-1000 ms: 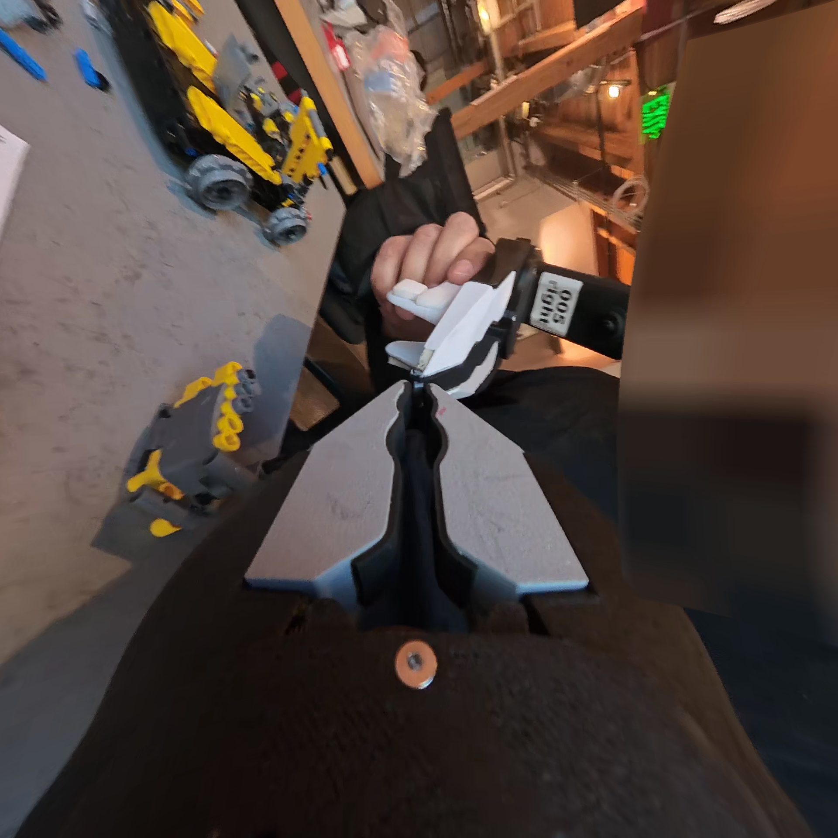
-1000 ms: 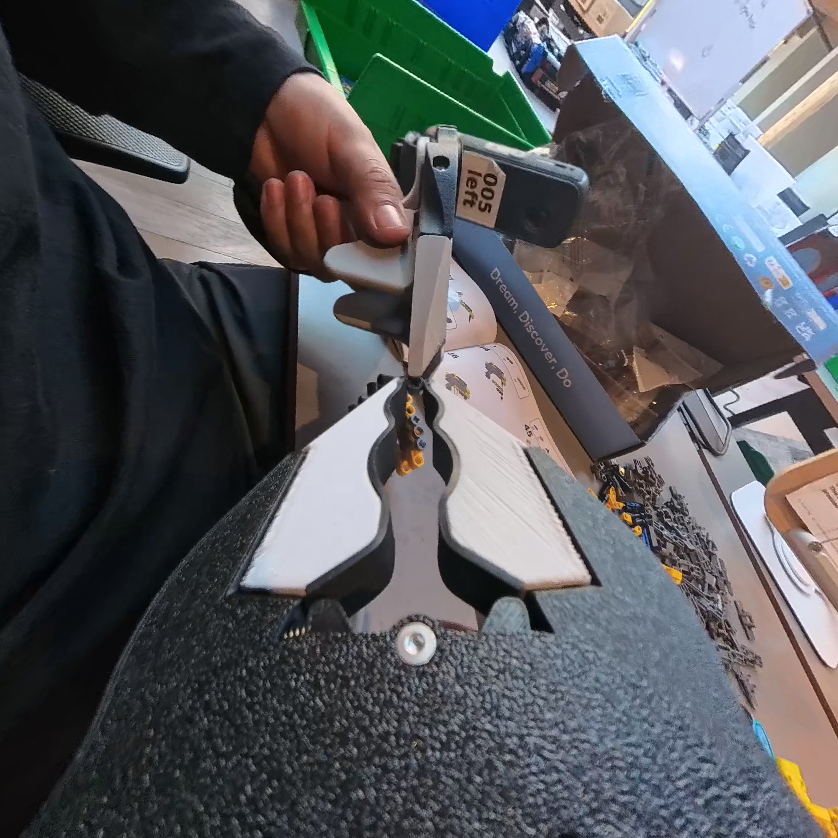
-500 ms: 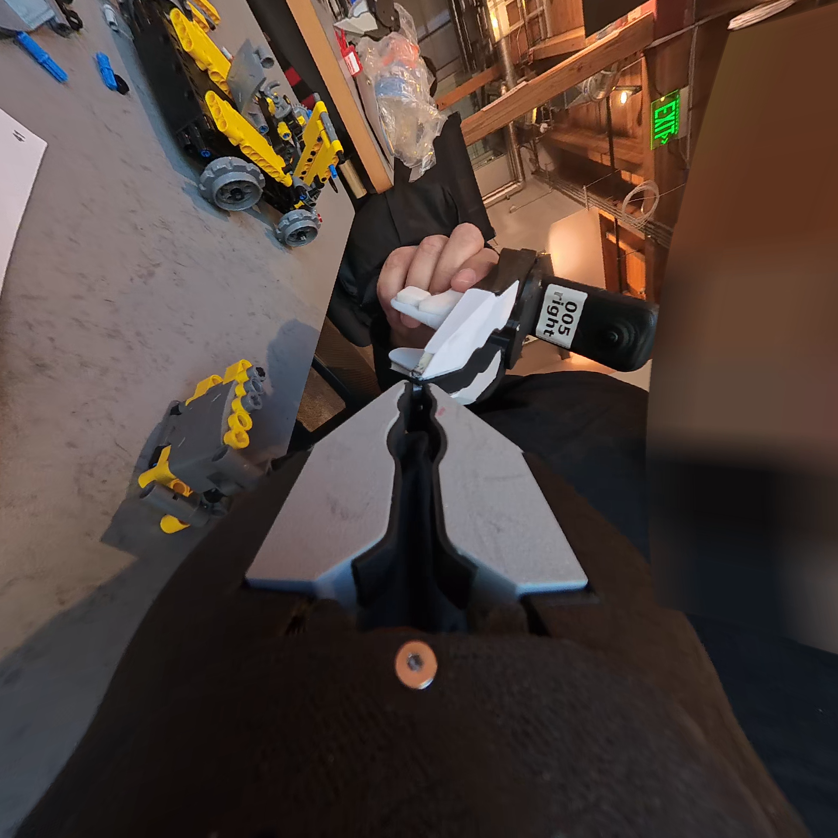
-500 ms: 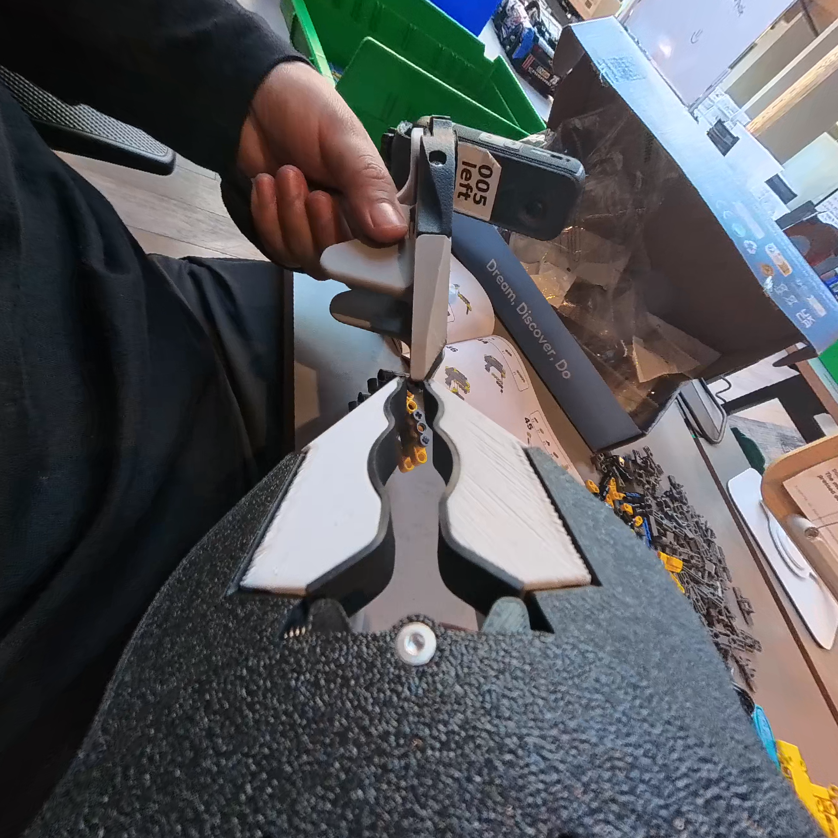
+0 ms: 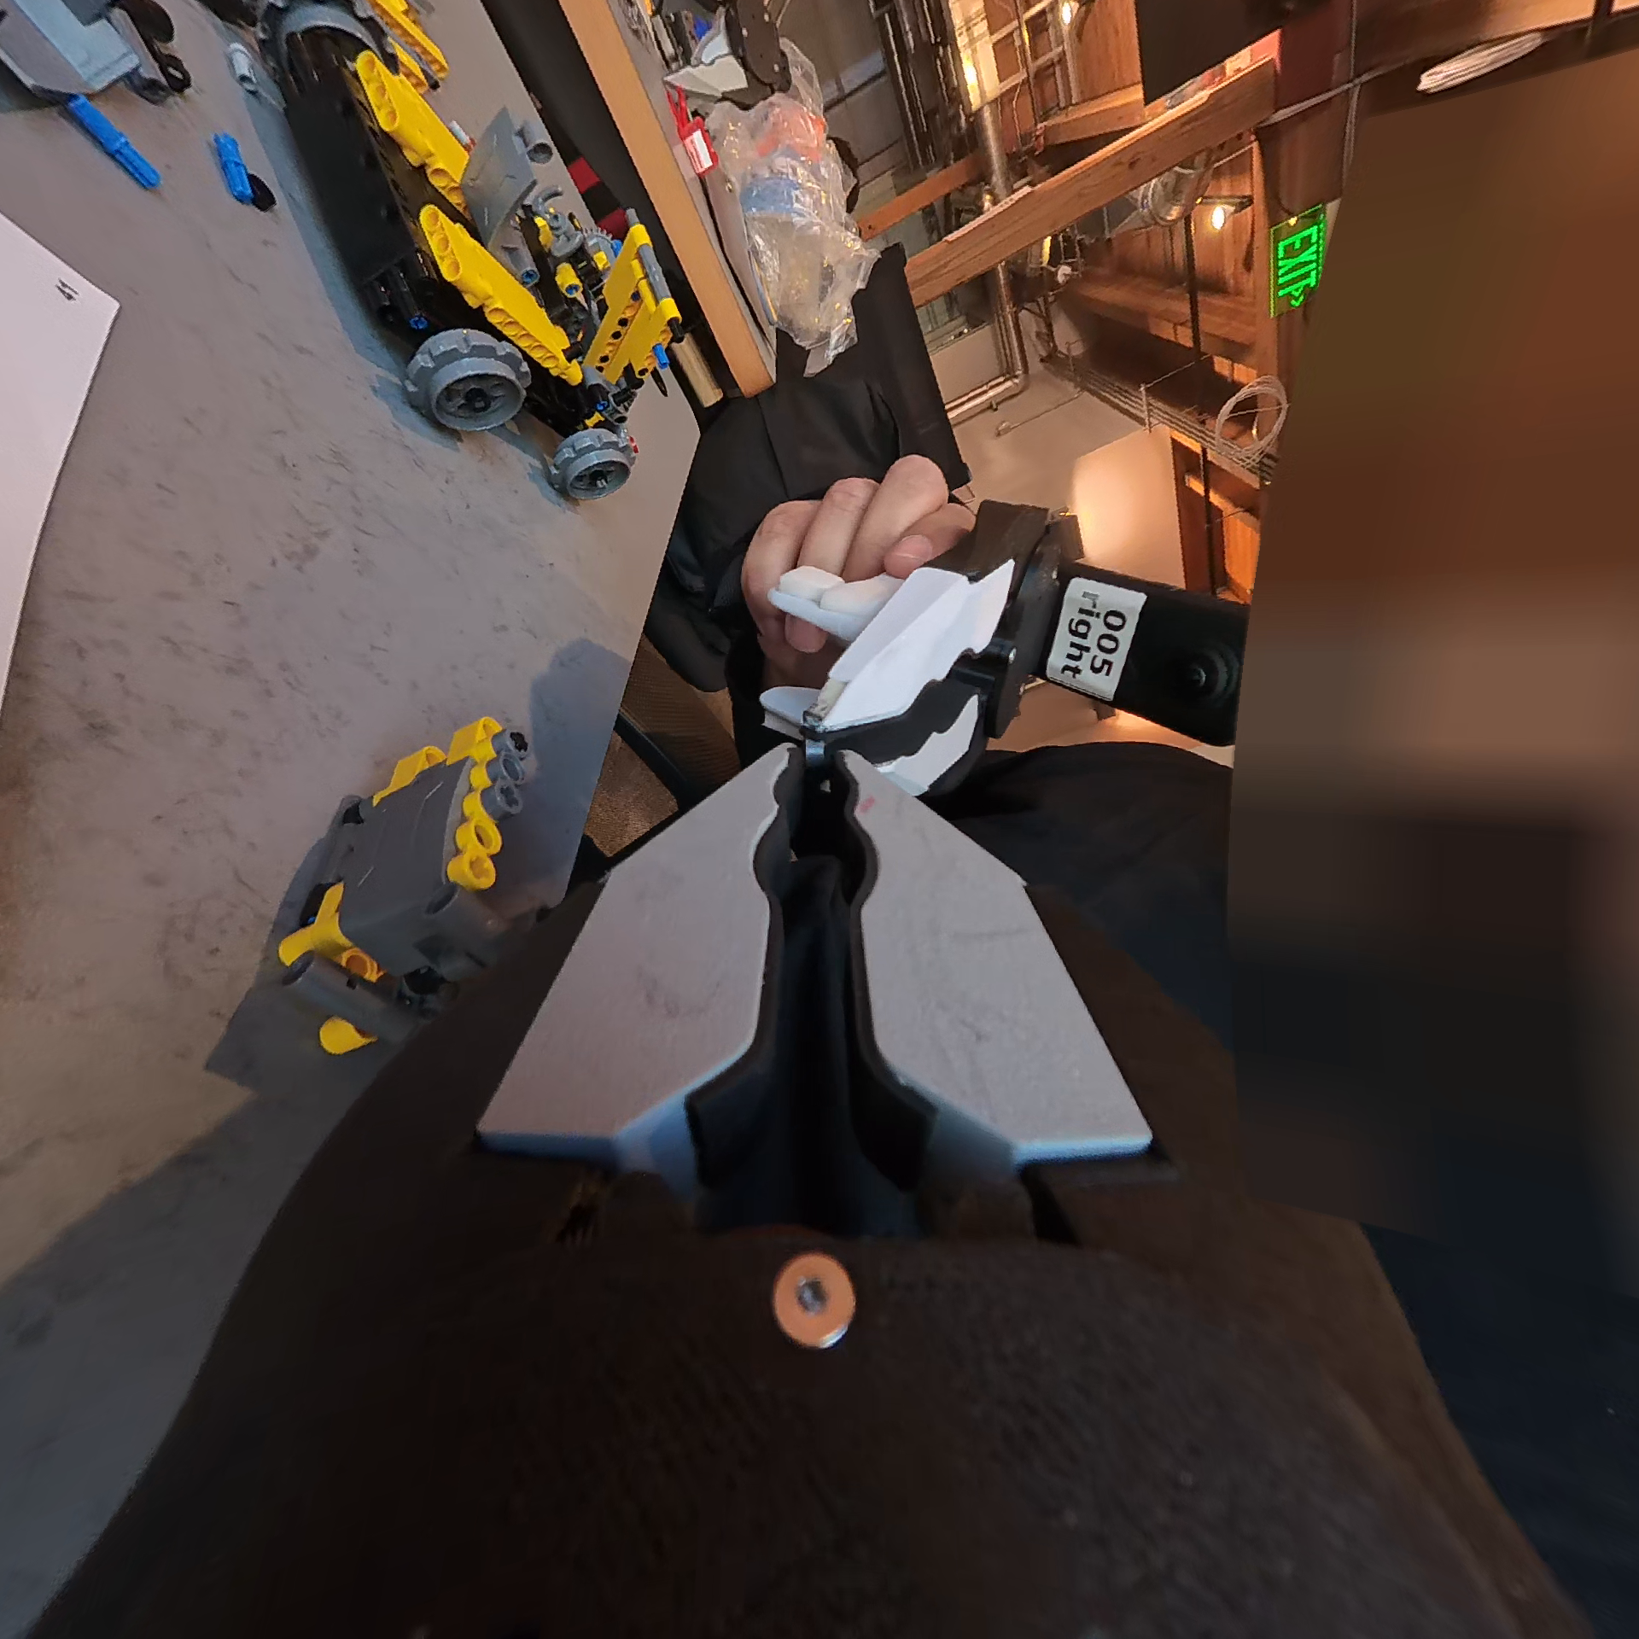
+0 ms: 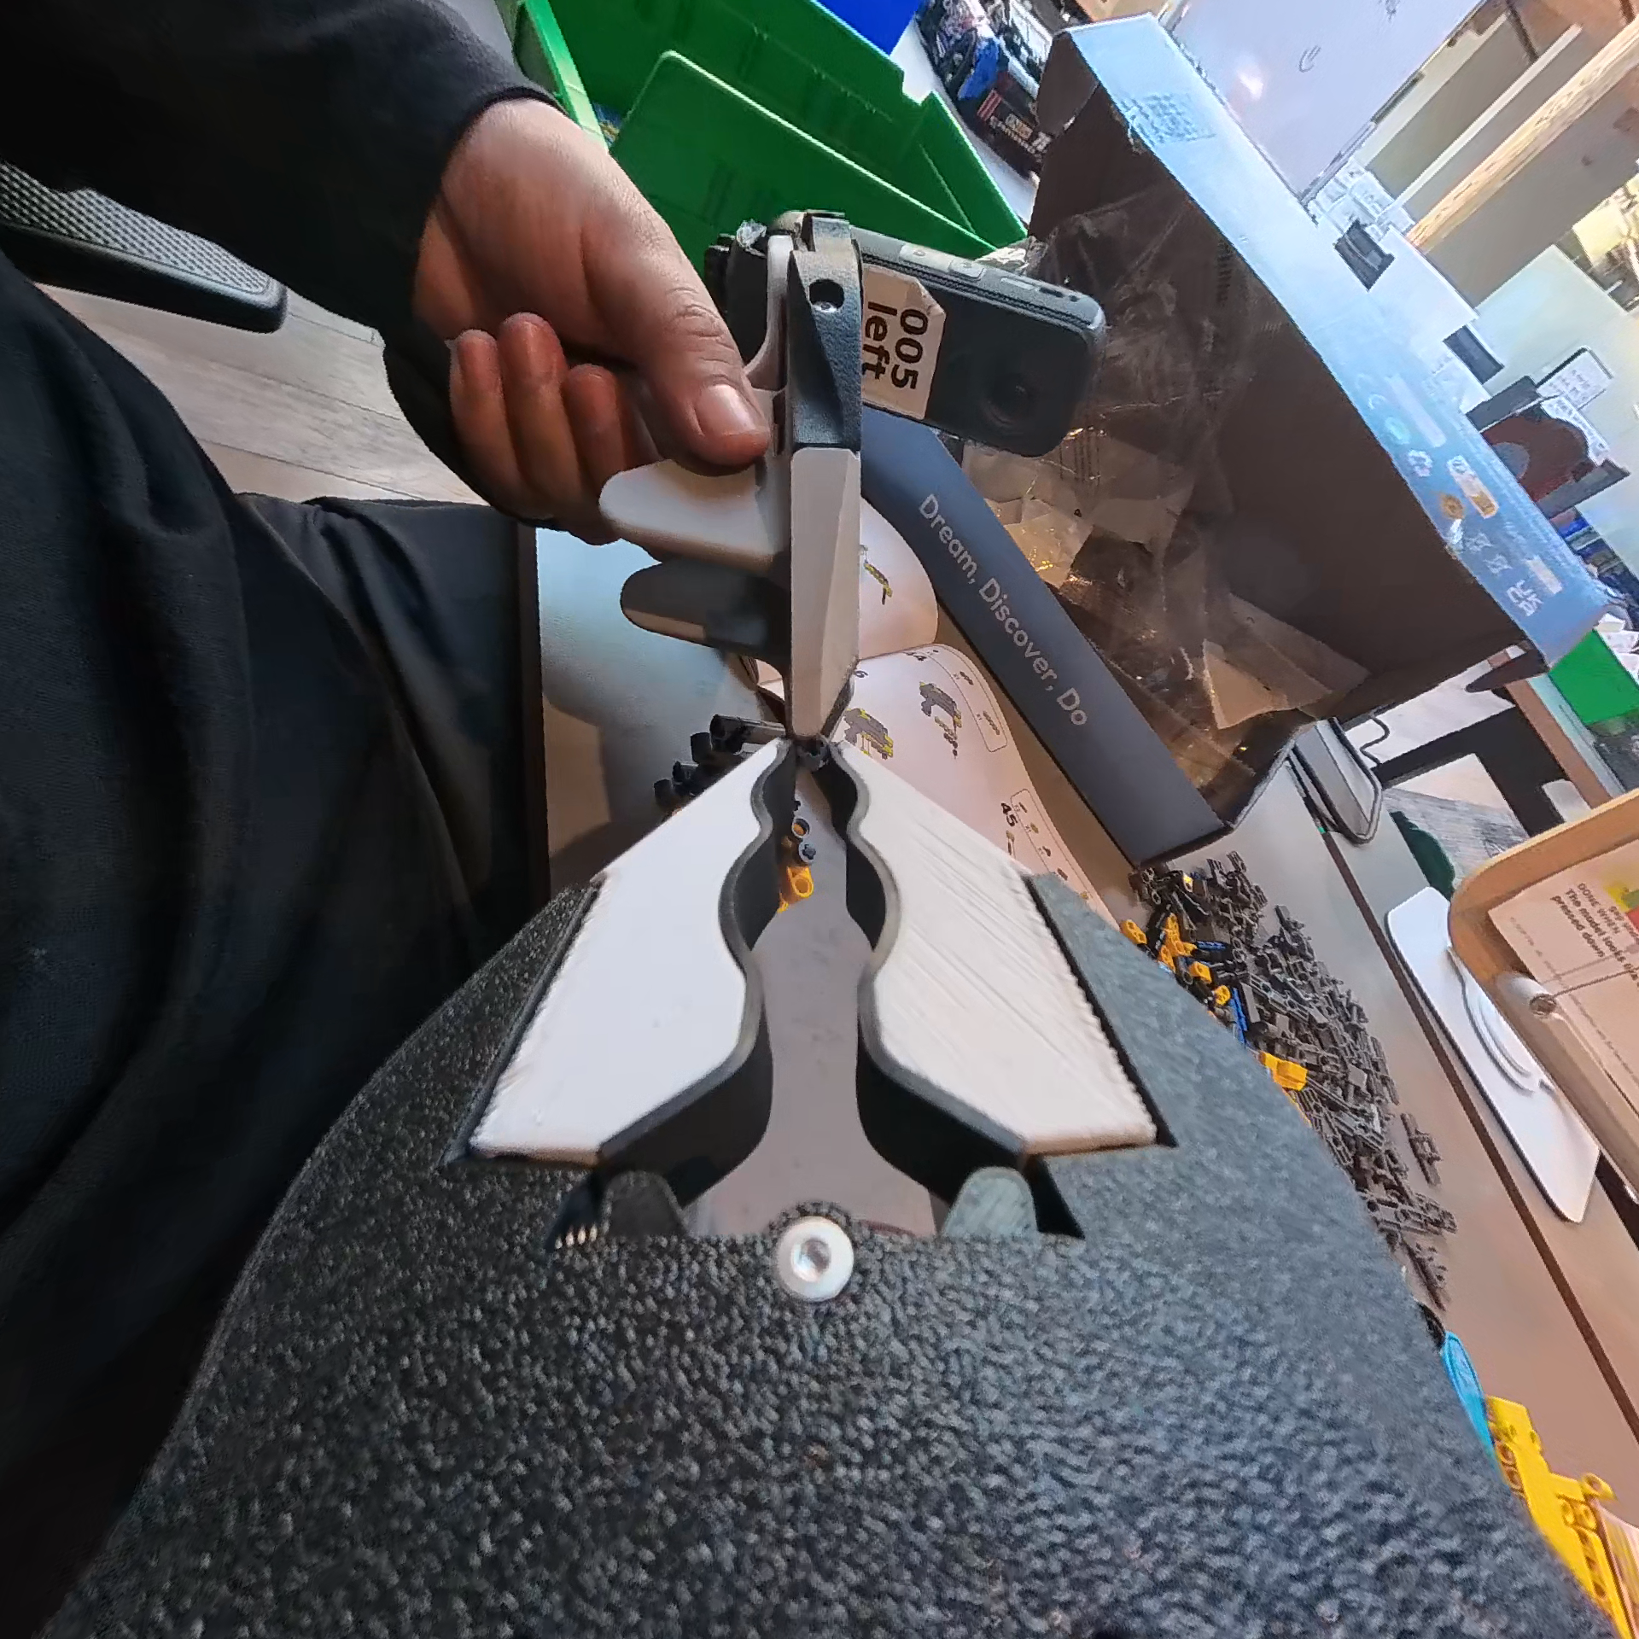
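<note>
Dark grey and very small, a plastic piece [image 6: 810, 752] sits pinched between the tips of my right gripper [image 6: 808, 756], at the centre of the right wrist view. My left gripper [image 5: 817, 761] has its jaws drawn almost together. Its tips meet the right one's at that same spot, but I cannot tell whether it grips the piece or only touches it. Both tools hang in the air off the table's [image 5: 177, 576] edge, over a dark-clothed lap, each held by a hand: the left hand [image 6: 576, 337] in the upper middle of the right view, the right hand [image 5: 843, 550] above centre in the left view. At the left of the left view a grey-and-yellow brick block [image 5: 408, 878] lies near the table edge, well apart from the yellow-and-black model vehicle [image 5: 497, 266] at the upper left. In the right view an open instruction booklet [image 6: 940, 736] lies just behind the tips, with a heap of loose small parts [image 6: 1286, 976] at the right.
</note>
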Available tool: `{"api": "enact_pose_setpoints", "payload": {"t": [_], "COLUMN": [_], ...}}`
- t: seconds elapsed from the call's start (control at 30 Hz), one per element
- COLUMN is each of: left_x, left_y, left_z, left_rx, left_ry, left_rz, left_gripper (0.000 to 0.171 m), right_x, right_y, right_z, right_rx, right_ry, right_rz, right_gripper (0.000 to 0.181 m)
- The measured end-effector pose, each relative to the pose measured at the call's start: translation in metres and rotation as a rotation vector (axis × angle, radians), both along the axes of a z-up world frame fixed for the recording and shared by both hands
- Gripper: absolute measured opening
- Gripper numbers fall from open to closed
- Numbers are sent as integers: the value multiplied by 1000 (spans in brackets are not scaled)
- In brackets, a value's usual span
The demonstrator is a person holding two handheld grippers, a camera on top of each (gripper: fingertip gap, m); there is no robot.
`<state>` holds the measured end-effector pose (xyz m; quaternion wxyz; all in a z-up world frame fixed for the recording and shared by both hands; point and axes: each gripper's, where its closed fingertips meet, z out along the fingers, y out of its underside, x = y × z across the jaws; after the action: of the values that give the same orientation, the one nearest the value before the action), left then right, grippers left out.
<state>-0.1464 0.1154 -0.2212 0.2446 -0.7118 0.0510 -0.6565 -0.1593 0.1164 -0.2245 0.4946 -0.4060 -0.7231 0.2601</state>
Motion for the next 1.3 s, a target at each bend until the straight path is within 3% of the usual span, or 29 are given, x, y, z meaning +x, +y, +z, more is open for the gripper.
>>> {"api": "enact_pose_setpoints", "payload": {"t": [0.47, 0.87, 0.93, 1.0, 1.2, 1.3], "left_x": [5, 9, 5, -3, -30, -32], "left_y": [-9, -12, -10, -6, 7, 8], "left_z": [-14, -12, -15, -14, -16, -17], "left_rx": [-20, -15, 8, 58, 259, 256], "left_ry": [118, 130, 188, 273, 604, 586], "left_rz": [-88, -135, -112, -66, 57, 71], "left_gripper": [1, 1, 2, 14, 16, 18], "right_x": [5, 7, 7, 7, 7, 5], "right_y": [-9, -12, -8, -1, 21, 25], "right_z": [-15, -14, -15, -16, -26, -34], "right_rx": [15, 17, -8, -43, -184, -227], "right_ry": [-106, -99, -94, -86, -111, -134], "right_rz": [85, 108, 90, 65, 9, -1], "right_gripper": [6, 6, 6, 6, 6, 6]}}
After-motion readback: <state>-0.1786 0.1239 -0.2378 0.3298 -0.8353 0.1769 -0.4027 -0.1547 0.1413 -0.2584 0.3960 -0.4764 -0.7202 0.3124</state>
